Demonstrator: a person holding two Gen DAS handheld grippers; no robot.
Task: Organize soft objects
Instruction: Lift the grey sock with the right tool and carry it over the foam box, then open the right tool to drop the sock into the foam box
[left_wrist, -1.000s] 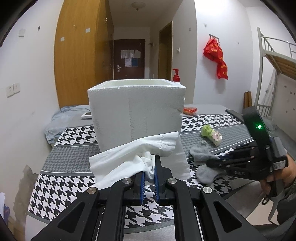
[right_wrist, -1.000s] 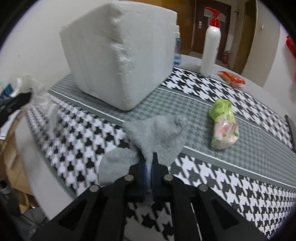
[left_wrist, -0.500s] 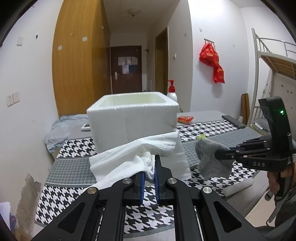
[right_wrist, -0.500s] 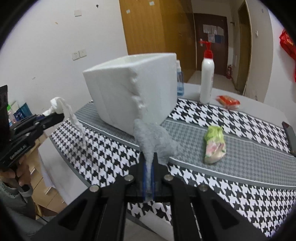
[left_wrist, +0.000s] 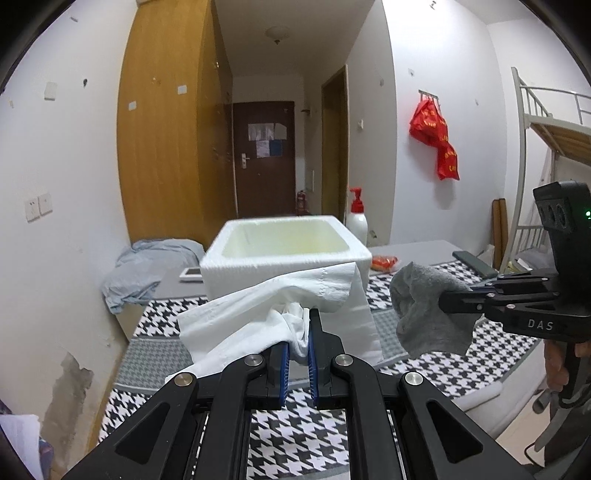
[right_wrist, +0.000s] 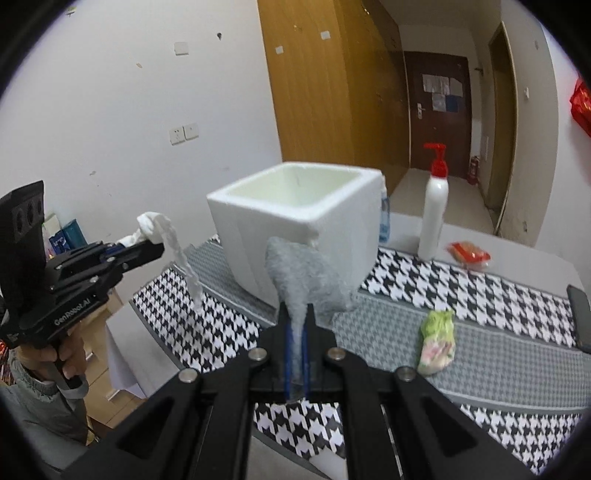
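White cloth (left_wrist: 273, 314) pinched in left gripper (left_wrist: 296, 345) fingers, grey sock (right_wrist: 301, 284) pinched in right gripper (right_wrist: 295, 332), foam box (right_wrist: 295, 221) ahead.

Even indoor light, fisheye-warped edges

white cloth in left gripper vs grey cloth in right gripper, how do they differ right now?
Colour: the white cloth is bright white; the grey cloth is mid grey.
Texture: the white cloth looks thin and smooth; the grey cloth looks thicker and fuzzy.
Shape: the white cloth trails a long strip downward; the grey cloth hangs as a shorter, compact bunch.
Shared: each is pinched by a shut gripper, left gripper and right gripper, and held off the table in front of the foam box.
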